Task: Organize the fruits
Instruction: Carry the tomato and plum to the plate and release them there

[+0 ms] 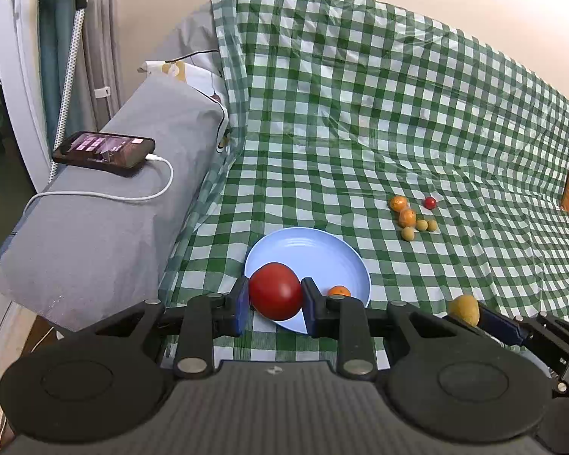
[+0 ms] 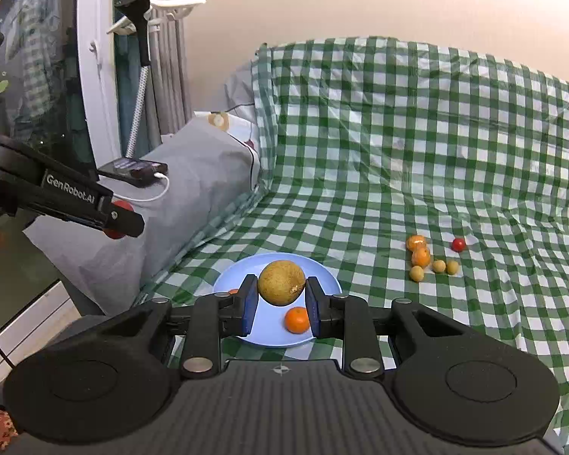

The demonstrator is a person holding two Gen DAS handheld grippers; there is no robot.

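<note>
In the left wrist view, your left gripper pinches a red tomato between its blue pads, held above the near rim of the blue plate, presumably for release there; a small orange on the plate is half hidden behind the right finger. In the right wrist view, your right gripper clamps a yellow-brown round fruit over the same plate, while the loose small fruits wait well apart on the checked cloth, too small to identify.
</note>
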